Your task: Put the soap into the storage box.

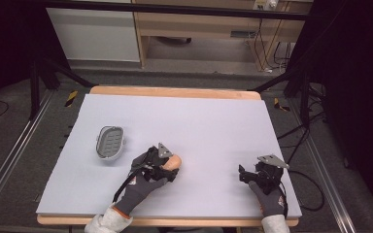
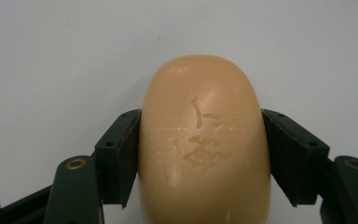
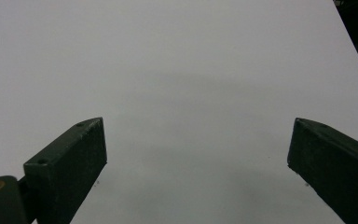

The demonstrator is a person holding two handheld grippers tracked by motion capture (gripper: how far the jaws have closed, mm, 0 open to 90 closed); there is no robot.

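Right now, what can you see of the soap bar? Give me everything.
The soap bar is a tan, rounded oblong with a smooth, waxy look and shallow scuffs and nicks on its top face. The left tool is shut on it, one black jaw pressed flat to each long side, rounded end pointing forward. In the high view it sits near the front of the white table, right of the grey soap dish, apart from it.

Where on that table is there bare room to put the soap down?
Most of the mat is bare: the whole far half, and the stretch between the left gripper holding the soap and the open right gripper. The only crowded spot is near left, around the grey soap dish.
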